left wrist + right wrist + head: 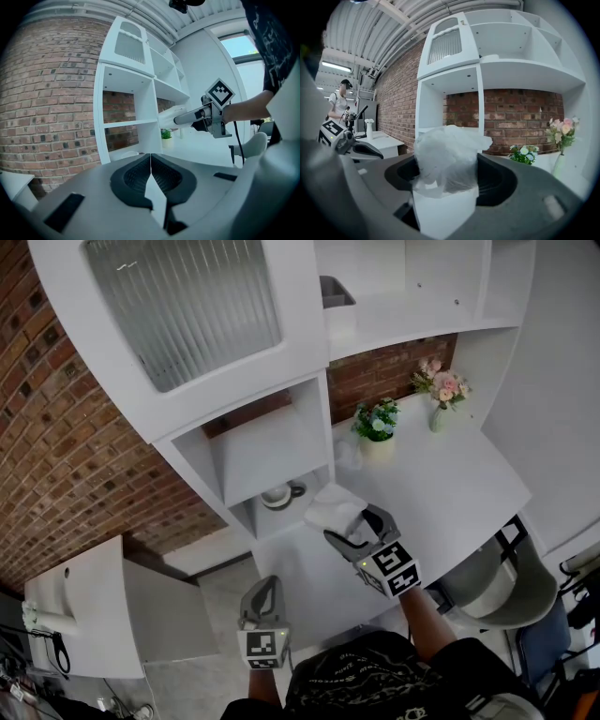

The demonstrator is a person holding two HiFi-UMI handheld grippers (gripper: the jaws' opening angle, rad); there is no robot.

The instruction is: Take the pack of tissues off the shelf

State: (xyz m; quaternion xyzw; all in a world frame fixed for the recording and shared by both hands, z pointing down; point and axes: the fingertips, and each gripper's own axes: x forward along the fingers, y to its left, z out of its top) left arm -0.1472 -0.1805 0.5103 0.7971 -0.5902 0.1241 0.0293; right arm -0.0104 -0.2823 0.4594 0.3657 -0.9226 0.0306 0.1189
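Observation:
The pack of tissues (330,507) is white with a crinkled clear wrapper and is held in the air over the desk, just in front of the white shelf unit (272,442). My right gripper (357,529) is shut on it; in the right gripper view the pack (446,161) fills the space between the jaws. My left gripper (262,602) hangs lower, near my body, away from the shelf. Its jaws meet with nothing between them (151,165). From the left gripper view, the right gripper (192,116) and the pack (167,117) show beside the shelf's edge.
A cup (278,495) stands in the shelf's low compartment. A potted plant (377,425) and a vase of pink flowers (441,390) stand at the back of the white desk (459,493). A grey chair (502,587) is at the right. A person (340,101) stands far off at a side table.

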